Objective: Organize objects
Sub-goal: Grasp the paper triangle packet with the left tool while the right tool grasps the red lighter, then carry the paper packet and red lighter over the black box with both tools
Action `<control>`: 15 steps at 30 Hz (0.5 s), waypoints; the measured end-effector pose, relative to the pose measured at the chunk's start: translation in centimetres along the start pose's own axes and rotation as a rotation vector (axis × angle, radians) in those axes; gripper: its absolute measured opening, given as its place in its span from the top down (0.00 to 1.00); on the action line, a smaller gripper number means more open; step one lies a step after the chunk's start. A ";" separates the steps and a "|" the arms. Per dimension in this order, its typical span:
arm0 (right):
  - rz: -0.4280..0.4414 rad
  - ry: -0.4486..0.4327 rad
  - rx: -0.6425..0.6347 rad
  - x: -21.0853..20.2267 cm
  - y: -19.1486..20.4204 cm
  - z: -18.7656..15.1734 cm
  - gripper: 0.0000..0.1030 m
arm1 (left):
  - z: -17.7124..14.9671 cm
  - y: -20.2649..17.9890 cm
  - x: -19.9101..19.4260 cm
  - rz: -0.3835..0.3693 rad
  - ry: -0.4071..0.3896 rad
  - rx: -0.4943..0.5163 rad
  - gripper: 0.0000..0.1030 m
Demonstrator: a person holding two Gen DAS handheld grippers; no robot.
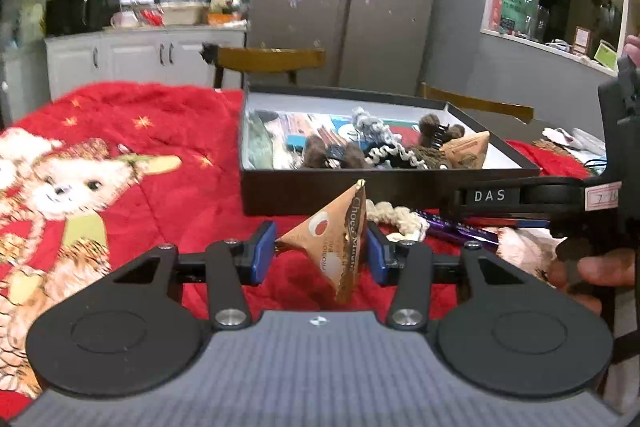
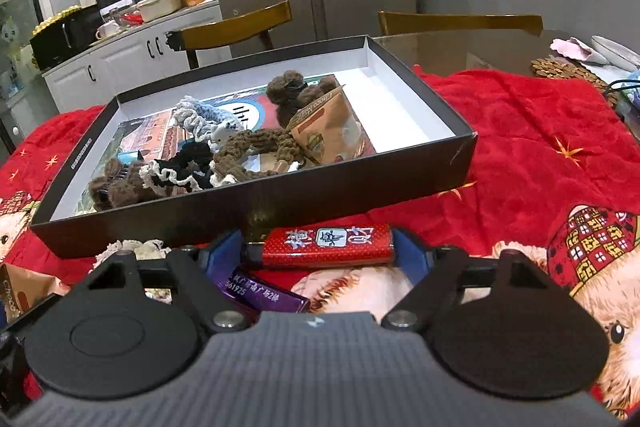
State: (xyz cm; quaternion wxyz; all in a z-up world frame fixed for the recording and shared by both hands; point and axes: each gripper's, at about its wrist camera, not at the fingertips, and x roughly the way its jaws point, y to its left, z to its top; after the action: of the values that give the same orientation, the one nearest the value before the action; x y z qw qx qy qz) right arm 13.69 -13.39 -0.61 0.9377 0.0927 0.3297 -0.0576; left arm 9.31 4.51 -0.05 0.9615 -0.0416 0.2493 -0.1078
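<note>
My left gripper [image 1: 322, 257] is shut on a tan triangular chocolate snack packet [image 1: 332, 243], held above the red blanket in front of the black box [image 1: 340, 193]. My right gripper [image 2: 318, 253] is shut on a red lighter [image 2: 328, 245], held lengthwise between the blue pads, just in front of the box [image 2: 256, 203]. The box holds knitted hair ties, a brown claw clip, a matching tan packet [image 2: 324, 131] and cards. A purple lighter [image 2: 260, 293] lies on the blanket under the right gripper. The right gripper's side also shows in the left wrist view [image 1: 520, 197].
A cream knitted hair tie [image 1: 394, 217] lies on the blanket before the box. A red blanket with a bear print [image 2: 540, 147] covers the table. Wooden chairs [image 2: 240, 27] stand behind the table. A woven mat and dishes [image 2: 572, 67] sit at the far right.
</note>
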 end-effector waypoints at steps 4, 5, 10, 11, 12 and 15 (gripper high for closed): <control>0.011 -0.016 0.004 -0.2 -0.3 -0.2 0.21 | -0.1 0.5 0.2 -0.004 0.008 -0.032 0.49; 0.023 -0.020 0.012 -0.3 -0.5 -0.2 0.21 | -0.1 0.4 0.2 -0.003 0.008 -0.030 0.49; 0.115 -0.026 0.076 -1.4 -2.3 -0.4 0.22 | -0.2 0.2 0.0 0.000 -0.001 -0.021 0.49; 0.128 -0.025 0.085 -1.6 -2.6 -0.4 0.22 | -0.2 0.2 0.0 0.000 -0.001 -0.022 0.49; 0.139 -0.025 0.090 -1.7 -2.8 -0.5 0.22 | -0.2 0.2 0.0 0.002 0.000 -0.023 0.49; 0.151 -0.028 0.097 -1.9 -3.0 -0.5 0.22 | -0.2 0.2 -0.1 0.008 -0.001 -0.022 0.49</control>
State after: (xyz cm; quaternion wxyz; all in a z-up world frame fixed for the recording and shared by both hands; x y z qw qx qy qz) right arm 11.36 -16.15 -0.24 0.9384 0.1616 0.3053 -0.0037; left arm 9.16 4.77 -0.16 0.9615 -0.0512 0.2504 -0.1015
